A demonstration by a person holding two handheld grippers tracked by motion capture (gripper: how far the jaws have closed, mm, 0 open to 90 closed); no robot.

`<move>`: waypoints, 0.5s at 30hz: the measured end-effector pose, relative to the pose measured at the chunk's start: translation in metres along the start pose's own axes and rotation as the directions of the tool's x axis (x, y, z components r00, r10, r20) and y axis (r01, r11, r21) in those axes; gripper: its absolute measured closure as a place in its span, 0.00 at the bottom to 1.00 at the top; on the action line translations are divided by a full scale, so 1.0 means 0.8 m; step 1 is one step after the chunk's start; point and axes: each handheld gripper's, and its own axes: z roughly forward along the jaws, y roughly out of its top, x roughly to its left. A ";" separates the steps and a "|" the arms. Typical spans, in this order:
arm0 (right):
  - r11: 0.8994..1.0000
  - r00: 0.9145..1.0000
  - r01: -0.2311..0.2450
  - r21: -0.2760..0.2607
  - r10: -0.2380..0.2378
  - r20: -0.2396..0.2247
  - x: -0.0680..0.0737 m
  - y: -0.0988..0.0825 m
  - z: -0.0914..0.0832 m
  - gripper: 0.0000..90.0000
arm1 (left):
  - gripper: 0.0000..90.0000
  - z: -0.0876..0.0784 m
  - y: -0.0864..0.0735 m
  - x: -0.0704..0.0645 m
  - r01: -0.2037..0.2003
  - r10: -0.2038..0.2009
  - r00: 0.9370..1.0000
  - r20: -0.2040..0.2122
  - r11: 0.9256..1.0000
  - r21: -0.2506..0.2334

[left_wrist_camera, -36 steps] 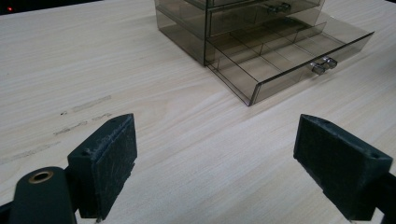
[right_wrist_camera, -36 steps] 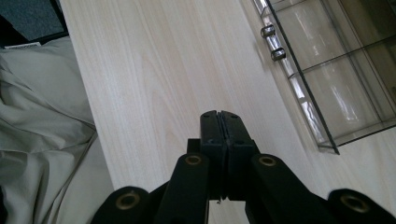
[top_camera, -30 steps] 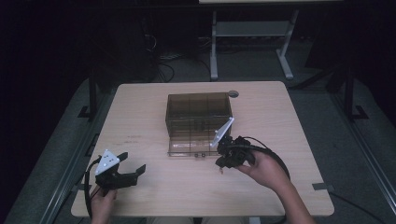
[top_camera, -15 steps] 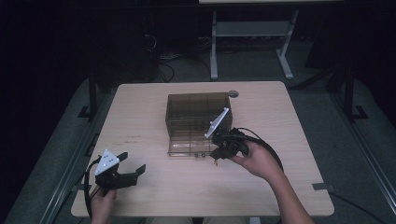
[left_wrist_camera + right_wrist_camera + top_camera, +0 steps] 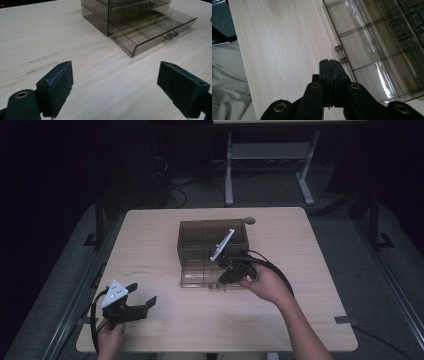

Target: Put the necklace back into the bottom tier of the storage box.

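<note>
Drawer job, best guess, since the bottom drawer [image 5: 207, 279] of the smoky plastic drawer unit [image 5: 212, 240] is pulled out toward the person.

Going left to right: the left hand-held gripper [image 5: 131, 305] sits low near the desk [image 5: 310, 285] edge with its jaws spread wide and nothing between them. From its own view, the unit is up ahead and to the right, well apart, drawer [image 5: 150, 32] hanging open with its little knobs [image 5: 171, 35] facing out.

The right hand-held gripper [image 5: 227, 279] has its jaws pressed flat together, holding nothing, tips just beside the knobs [image 5: 339, 53] on the drawer front.

If the move is pushing the drawer in, I'd press square on the front near the knobs, not a corner, so it doesn't rack. The unit looks light, so the idle left one could brace it.
</note>
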 end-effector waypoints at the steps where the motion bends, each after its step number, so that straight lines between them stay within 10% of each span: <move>1: 1.000 1.000 -0.001 -0.003 0.001 -0.002 -0.001 0.002 0.000 0.98 | 0.14 0.000 0.000 0.000 0.001 -0.001 1.000 0.001 1.000 0.001; 15: 1.000 1.000 -0.016 0.005 0.016 0.004 -0.016 0.021 0.007 0.98 | 0.14 -0.001 0.000 0.002 0.004 -0.004 1.000 -0.005 1.000 -0.005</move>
